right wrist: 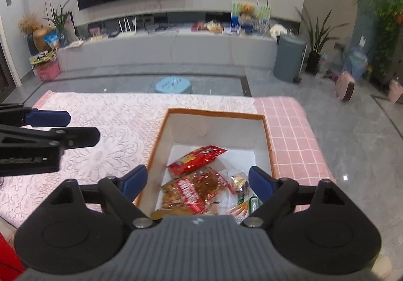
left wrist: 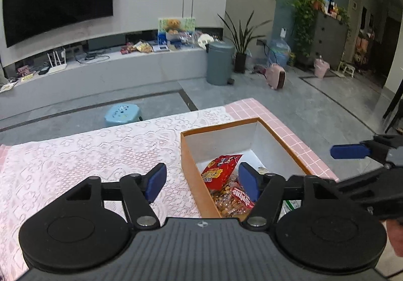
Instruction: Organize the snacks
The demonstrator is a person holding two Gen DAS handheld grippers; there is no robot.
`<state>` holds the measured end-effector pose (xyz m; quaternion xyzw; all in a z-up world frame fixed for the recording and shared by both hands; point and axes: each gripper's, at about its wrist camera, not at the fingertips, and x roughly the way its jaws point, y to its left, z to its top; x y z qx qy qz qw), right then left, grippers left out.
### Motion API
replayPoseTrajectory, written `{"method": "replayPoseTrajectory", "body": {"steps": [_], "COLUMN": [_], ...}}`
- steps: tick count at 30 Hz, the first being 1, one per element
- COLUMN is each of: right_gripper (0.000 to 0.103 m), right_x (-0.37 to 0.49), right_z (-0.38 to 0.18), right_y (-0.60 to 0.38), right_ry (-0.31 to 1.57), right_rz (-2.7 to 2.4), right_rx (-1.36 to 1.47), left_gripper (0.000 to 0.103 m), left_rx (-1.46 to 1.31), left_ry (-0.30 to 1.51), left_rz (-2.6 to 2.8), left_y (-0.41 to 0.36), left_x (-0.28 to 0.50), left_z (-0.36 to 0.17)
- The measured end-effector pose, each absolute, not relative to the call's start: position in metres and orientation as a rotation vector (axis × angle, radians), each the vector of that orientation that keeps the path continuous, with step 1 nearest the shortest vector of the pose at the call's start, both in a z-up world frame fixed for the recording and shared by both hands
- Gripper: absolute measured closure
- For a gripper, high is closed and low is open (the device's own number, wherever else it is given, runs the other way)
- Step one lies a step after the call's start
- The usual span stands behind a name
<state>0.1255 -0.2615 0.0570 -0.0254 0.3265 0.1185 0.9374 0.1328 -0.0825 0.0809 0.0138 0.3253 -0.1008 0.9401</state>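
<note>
An orange box [left wrist: 192, 170] with a white inside stands on the lace-covered table [left wrist: 100, 155]; it also shows in the right wrist view [right wrist: 214, 112]. It holds a red snack bag [left wrist: 220, 170] [right wrist: 196, 158], a clear bag of brown snacks with a red label [left wrist: 234, 199] [right wrist: 191, 192] and small wrapped snacks [right wrist: 240, 181]. My left gripper [left wrist: 202, 184] is open and empty over the box's left wall. My right gripper [right wrist: 199, 184] is open and empty above the box's near end. Each gripper shows in the other's view [left wrist: 352, 151] [right wrist: 47, 118].
The table has a pink checked cloth [right wrist: 289, 134] at its right end. A blue stool [right wrist: 172, 85] stands on the floor beyond the table. A grey bin [right wrist: 288, 60], plants and a TV bench [right wrist: 163, 50] with clutter line the far wall.
</note>
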Motion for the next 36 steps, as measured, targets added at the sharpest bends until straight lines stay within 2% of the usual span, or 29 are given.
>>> {"method": "replayPoseTrajectory", "body": {"steps": [3, 9, 14, 36], "right_gripper": [0.008, 0.003, 0.003, 0.003], "right_x": [0.091, 0.03, 0.0, 0.003], "right_z": [0.06, 0.06, 0.055, -0.007], "right_y": [-0.251, -0.235, -0.228, -0.225], "right_ry": [0.605, 0.509, 0.471, 0.585], "right_rz": [0.241, 0.212, 0.156, -0.029], "right_rx": [-0.072, -0.073, -0.035, 0.0], "left_gripper": [0.015, 0.015, 0.013, 0.013], "left_rx": [0.02, 0.011, -0.03, -0.045], "left_ry": [0.63, 0.568, 0.576, 0.744], "left_rz": [-0.203, -0.161, -0.157, -0.098], "left_y": [-0.079, -0.074, -0.067, -0.052], "left_x": [0.112, 0.079, 0.058, 0.05], "left_z": [0.086, 0.084, 0.07, 0.011]}}
